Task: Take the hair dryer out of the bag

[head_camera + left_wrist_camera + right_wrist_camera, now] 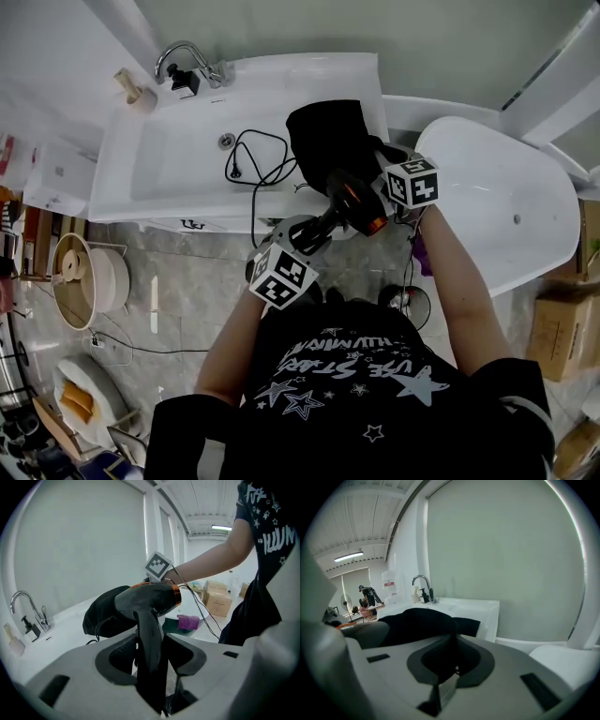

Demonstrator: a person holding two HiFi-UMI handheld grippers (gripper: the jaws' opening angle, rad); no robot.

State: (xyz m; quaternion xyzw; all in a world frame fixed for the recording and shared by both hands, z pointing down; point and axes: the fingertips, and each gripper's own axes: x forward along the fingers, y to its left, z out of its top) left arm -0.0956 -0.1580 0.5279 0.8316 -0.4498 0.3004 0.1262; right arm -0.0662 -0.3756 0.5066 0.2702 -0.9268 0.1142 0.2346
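A black hair dryer (349,199) with an orange ring hangs just off the front right corner of the white sink (169,159). My left gripper (317,227) is shut on its handle. In the left gripper view the handle (150,634) stands upright between the jaws, with the dryer's body (150,599) above it. The black bag (328,136) slumps on the sink's right end, behind the dryer. My right gripper (382,161) is shut on the bag's fabric (417,623), pinched at its jaws (452,641). The dryer's black cord (253,159) trails in loops into the basin.
A chrome faucet (187,56) stands at the sink's back. A white bathtub (506,206) lies to the right, with cardboard boxes (562,328) beyond it. A purple item (188,621) sits near the tub. A small fan (408,302) stands on the tiled floor.
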